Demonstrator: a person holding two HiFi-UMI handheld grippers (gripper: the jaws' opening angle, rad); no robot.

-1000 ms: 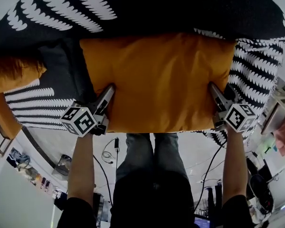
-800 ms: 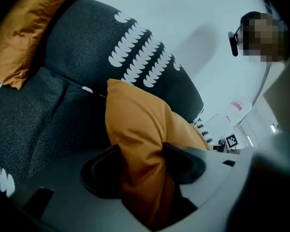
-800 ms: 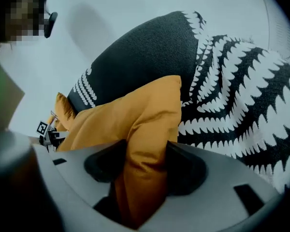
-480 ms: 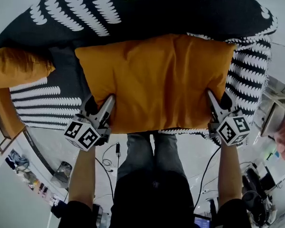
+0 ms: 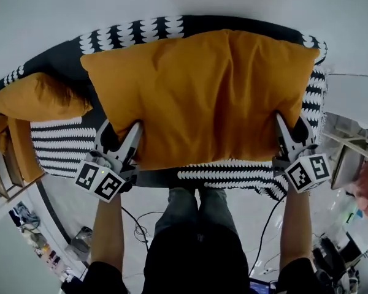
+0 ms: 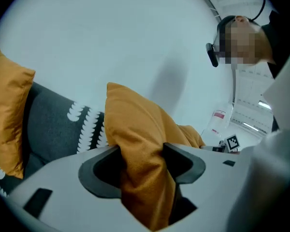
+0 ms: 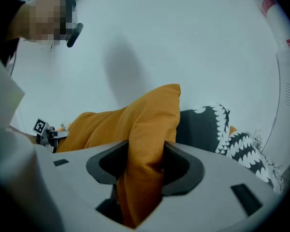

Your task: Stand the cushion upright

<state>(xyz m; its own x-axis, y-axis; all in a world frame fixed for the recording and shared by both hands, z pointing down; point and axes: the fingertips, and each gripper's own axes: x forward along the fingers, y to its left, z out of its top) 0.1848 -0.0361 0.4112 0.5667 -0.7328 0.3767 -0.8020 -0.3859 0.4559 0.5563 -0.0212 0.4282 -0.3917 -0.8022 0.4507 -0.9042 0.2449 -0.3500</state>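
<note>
**Item:** cushion (image 5: 202, 97), large, orange, soft-filled.

**Location:** over the seat of the sofa (image 5: 61, 136). Its broad face is tilted up and its top edge is near the sofa back. A second orange cushion (image 5: 40, 97) lies at the sofa's left end.

**Hold:**
- The left gripper (image 5: 119, 133) is clamped on the lower left corner.
- The right gripper (image 5: 291, 130) is clamped on the lower right corner.
- Each pair of jaws has just been closing and is now part-closed, with bunched fabric pinched between the pads. The left pair has eased slightly since.

**Step in hand (judged):** tipping the cushion up toward the sofa back.

**Handling notes:**
- Keep both corners level so the cushion does not twist.
- Set the bottom edge on the seat close to the sofa back.
- Lean the top edge against the sofa back.
- Let go only once it rests there unaided.

**Risks:**
- The pinch may be on fabric only, so it could slip.
- The filling may slump forward off the sofa.
</note>
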